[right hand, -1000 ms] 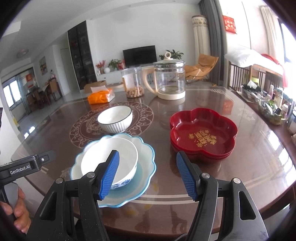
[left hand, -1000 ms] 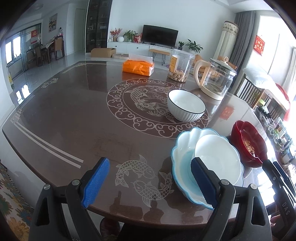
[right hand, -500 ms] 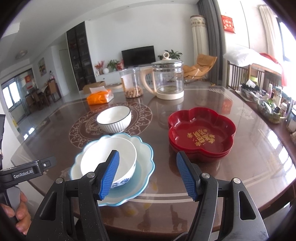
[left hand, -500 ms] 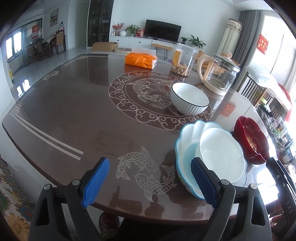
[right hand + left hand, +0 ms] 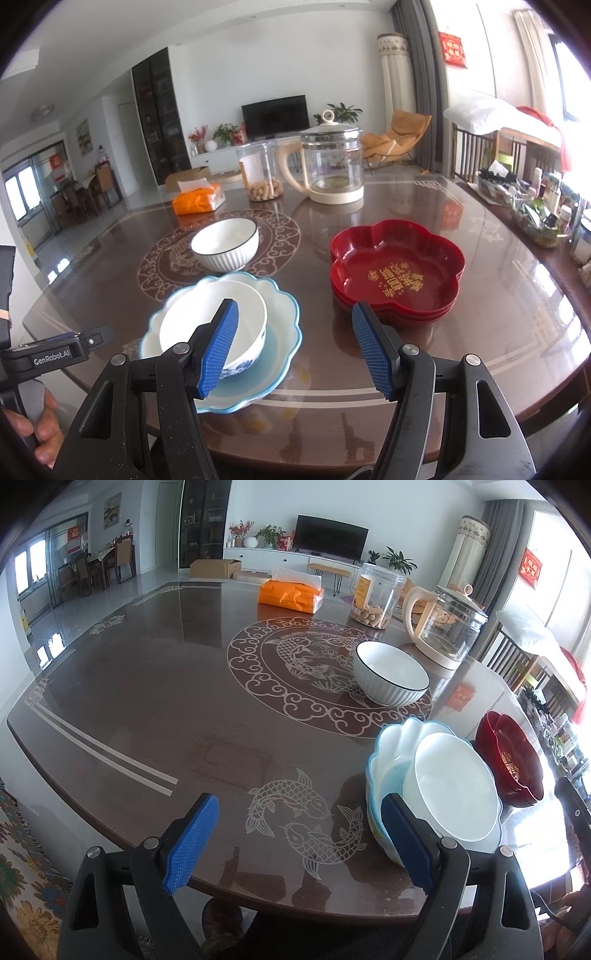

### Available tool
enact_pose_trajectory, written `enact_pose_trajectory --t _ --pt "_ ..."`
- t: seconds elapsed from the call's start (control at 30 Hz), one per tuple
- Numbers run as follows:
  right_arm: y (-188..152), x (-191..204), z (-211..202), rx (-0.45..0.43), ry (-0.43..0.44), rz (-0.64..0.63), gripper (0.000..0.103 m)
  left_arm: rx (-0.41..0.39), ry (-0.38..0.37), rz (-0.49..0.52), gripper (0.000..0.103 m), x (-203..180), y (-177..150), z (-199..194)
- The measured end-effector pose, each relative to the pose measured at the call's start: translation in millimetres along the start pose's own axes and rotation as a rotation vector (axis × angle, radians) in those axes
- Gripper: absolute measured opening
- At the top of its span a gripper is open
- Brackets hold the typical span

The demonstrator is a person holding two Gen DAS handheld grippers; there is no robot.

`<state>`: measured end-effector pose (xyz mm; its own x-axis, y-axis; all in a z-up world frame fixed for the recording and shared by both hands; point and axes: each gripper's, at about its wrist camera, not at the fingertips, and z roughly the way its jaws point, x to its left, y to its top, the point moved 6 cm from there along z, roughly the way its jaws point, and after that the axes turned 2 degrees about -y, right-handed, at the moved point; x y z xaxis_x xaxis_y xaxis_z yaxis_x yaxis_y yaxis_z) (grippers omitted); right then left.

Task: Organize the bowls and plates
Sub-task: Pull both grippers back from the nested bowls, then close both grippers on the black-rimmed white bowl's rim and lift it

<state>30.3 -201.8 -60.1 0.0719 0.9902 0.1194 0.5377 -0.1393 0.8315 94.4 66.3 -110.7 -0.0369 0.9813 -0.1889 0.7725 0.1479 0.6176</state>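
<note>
A white bowl with a blue pattern sits in a pale blue scalloped plate near the table's front edge. Behind it a white ribbed bowl with a dark rim stands on the table's round fish motif. To the right is a stack of red flower-shaped plates. My right gripper hangs open above the front edge, between the blue plate and the red stack, holding nothing. Left of the blue plate my left gripper is open over bare table.
At the back of the dark table stand an orange tissue pack, a clear jar of snacks and a glass kettle. A tray of small bottles lines the right side. A hand holds the left gripper's handle.
The left wrist view has tilted and shifted slightly, so the plates sit a little lower and further right in it. The right gripper and the dishes have stayed put.
</note>
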Motion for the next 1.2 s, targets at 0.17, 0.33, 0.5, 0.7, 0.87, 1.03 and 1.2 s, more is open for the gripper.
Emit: enact_pose_trajectory --t 0.17,0.33,0.5,0.7,0.87,1.03,1.2 --pt "39.5 -6.5 17.1 0.026 0.036 -0.060 0.068 0.006 -0.059 -0.007 0.089 9.2 33.5 6.4" --pt "77.5 6.5 87.4 0.277 0.167 -0.121 0.071 0.191 -0.186 -0.055 0.089 -3.8 84.1 55.0" --pt "90.5 23.0 156.2 0.495 0.212 -0.149 0.071 0.284 -0.200 -0.102 0.088 -17.8 120.0 105.8" --pt "96.8 39.1 209.9 0.621 0.297 -0.021 0.071 0.314 -0.167 -0.046 0.080 -43.2 141.3 139.4" --pt "91.6 62.2 244.4 0.686 0.281 -0.085 0.060 0.366 -0.163 -0.048 0.059 -54.9 143.5 166.6" --pt "82.6 71.3 269.0 0.721 0.251 -0.111 0.039 0.391 -0.151 -0.037 0.030 -64.4 142.1 180.4" --pt "71.0 70.1 283.4 0.758 0.260 -0.083 0.025 0.399 -0.131 -0.009 0.016 -69.9 138.6 185.6"
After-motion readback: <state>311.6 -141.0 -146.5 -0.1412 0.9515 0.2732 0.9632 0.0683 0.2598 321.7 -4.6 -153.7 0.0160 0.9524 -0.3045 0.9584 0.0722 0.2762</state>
